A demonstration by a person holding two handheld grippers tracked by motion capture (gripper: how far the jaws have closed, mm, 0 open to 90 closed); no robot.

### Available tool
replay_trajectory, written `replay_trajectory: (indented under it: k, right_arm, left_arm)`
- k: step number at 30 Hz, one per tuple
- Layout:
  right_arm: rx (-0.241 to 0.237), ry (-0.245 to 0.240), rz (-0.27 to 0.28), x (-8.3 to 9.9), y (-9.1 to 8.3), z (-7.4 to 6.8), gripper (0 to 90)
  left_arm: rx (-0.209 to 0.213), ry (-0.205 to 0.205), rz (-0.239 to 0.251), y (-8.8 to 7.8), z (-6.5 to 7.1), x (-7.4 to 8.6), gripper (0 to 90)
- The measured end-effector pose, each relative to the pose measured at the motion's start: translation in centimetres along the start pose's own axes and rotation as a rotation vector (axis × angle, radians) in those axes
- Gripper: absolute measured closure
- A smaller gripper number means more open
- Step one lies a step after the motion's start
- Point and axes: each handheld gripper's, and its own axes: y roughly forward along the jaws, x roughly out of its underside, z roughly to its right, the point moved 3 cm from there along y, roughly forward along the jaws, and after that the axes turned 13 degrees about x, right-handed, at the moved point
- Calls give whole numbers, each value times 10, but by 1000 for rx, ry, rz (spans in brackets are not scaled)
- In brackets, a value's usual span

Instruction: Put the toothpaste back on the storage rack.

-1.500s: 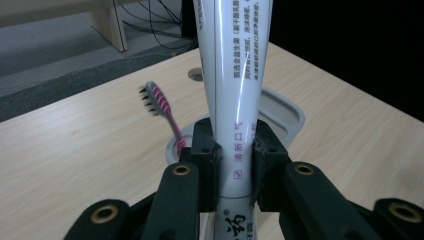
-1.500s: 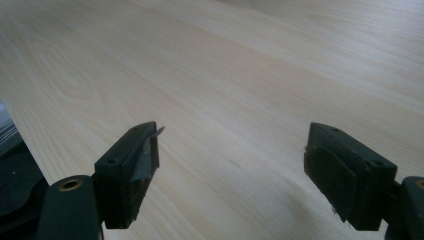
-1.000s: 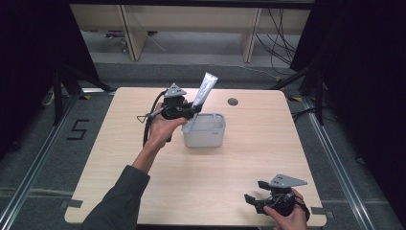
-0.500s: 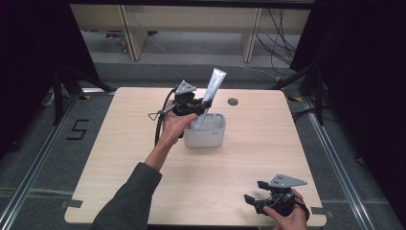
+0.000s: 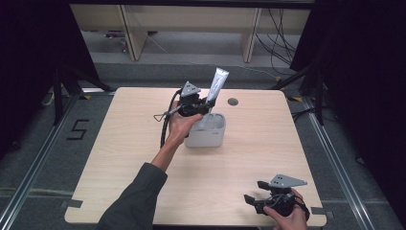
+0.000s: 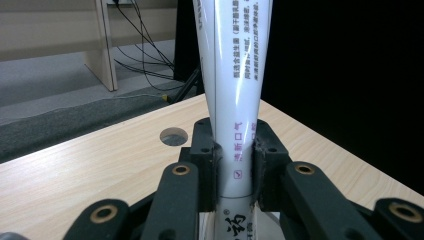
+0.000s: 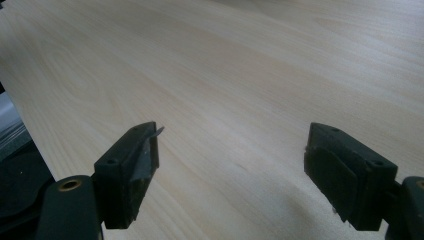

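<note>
A white toothpaste tube [image 5: 216, 85] with printed text stands nearly upright, its lower end down inside a light grey holder [image 5: 208, 136] at mid-table. My left gripper [image 5: 205, 102] is shut on the tube near its lower part, just above the holder's rim. In the left gripper view the tube [image 6: 234, 90] rises between the two black jaws, pinched on both sides. My right gripper [image 5: 253, 199] rests low at the table's near right corner, held by a hand. Its jaws stand wide apart over bare wood in the right gripper view, and my right gripper [image 7: 230, 150] holds nothing.
The light wooden table [image 5: 119, 143] has a round cable hole [image 5: 233, 101] behind the holder. A black cable [image 5: 165, 125] trails from the left gripper along the forearm. Dark curtains flank the table; grey floor, desk legs and cables lie beyond the far edge.
The left gripper has carried the tube rightward and tipped it from slanted to nearly upright, its lower end now in the holder. The right gripper has stayed put.
</note>
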Motion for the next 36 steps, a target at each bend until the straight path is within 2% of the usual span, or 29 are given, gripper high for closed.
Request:
replay_trajectory:
  k: [7,9,13,17,18,19,24,27,29,36]
  right_arm:
    - [-10,8,-4,0,1,-1,229]
    - [-13,8,-3,0,1,-1,229]
    - [-1,0,0,0,0,0,229]
    - [-7,3,-3,0,1,-1,229]
    - [-11,17,-10,1,0,-2,229]
    - [-5,0,-1,0,0,0,229]
    - [-10,15,-10,1,0,-2,229]
    - [-10,-8,1,0,2,0,229]
    - [-5,6,-5,1,1,-1,229]
    - [-4,-1,-3,0,1,0,229]
  left_arm:
    - [-16,12,-3,6,-5,7,748]
    - [-12,0,-7,8,-6,11,748]
    - [-23,0,-17,12,-8,20,747]
    - [-22,5,-32,12,-9,25,745]
    - [-22,5,-32,12,-9,25,745]
    - [-20,4,-40,13,-10,28,745]
    - [-19,1,-44,12,-9,31,743]
    - [-28,10,-49,11,-9,34,742]
    - [-28,11,-51,10,-9,34,742]
    - [-23,18,-76,12,-9,39,735]
